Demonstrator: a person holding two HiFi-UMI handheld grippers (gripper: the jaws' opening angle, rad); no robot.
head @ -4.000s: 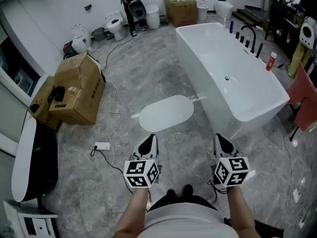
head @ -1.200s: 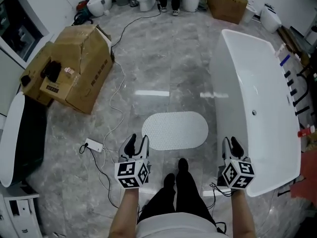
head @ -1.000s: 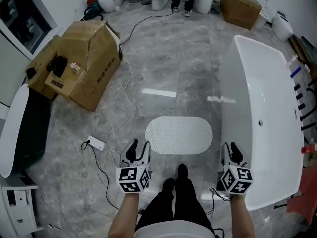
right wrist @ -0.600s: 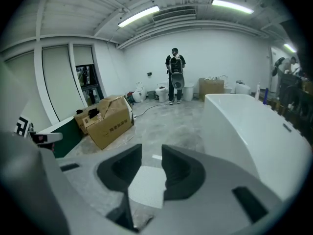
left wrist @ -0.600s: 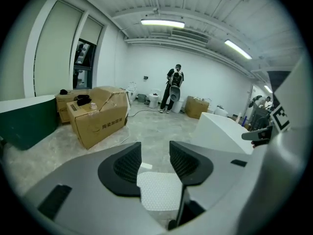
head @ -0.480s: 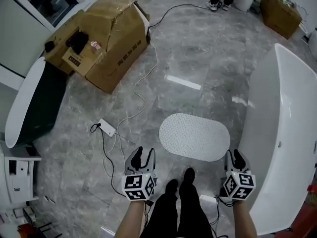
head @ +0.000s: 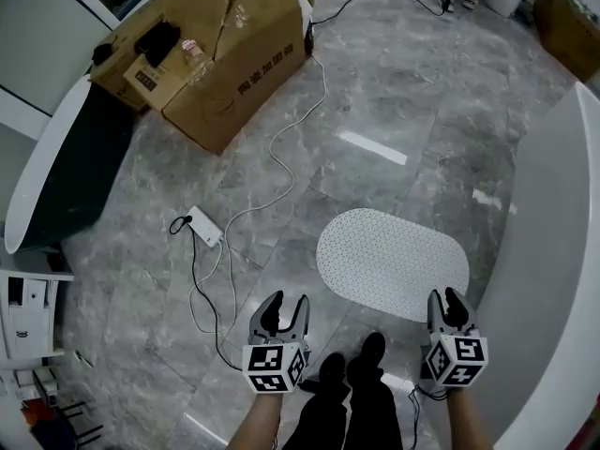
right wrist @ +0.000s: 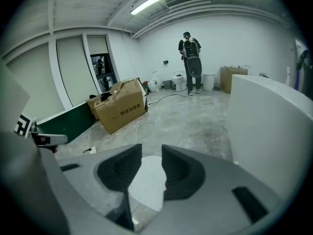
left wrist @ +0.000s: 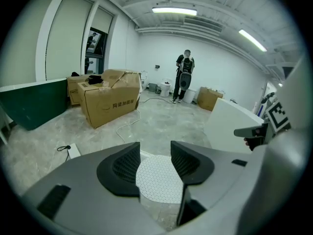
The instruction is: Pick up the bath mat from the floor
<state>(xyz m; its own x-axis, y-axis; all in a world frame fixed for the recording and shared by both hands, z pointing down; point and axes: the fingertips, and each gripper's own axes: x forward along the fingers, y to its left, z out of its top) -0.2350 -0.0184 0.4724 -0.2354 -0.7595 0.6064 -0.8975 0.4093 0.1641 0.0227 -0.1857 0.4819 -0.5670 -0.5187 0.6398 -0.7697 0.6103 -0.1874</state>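
Bath mat [head: 392, 262], white, oval and dotted, lies flat on the grey marbled floor [head: 394, 92], with its right end just beside the white bathtub [head: 553, 279]. Left claw [head: 284, 309] hangs over bare floor near the mat's lower left edge and apart from it. Its jaws stand open and grip nothing, and in the left gripper view the mat shows through the gap between the two dark pads [left wrist: 124, 168], lying on the floor beyond them. Right claw [head: 447, 300] sits at the mat's near right end, close to the tub wall. Its jaws are also apart, with a narrower gap, and hold nothing; only the mat on the floor ahead shows between them. The person's dark shoes [head: 352, 364] stand between the two claws. A white cable [head: 281, 167] trails across the floor to a small white plug block [head: 206, 226] left of the mat, and a big cardboard box [head: 225, 54] sits well beyond. Another person [left wrist: 184, 75] stands by the far wall.
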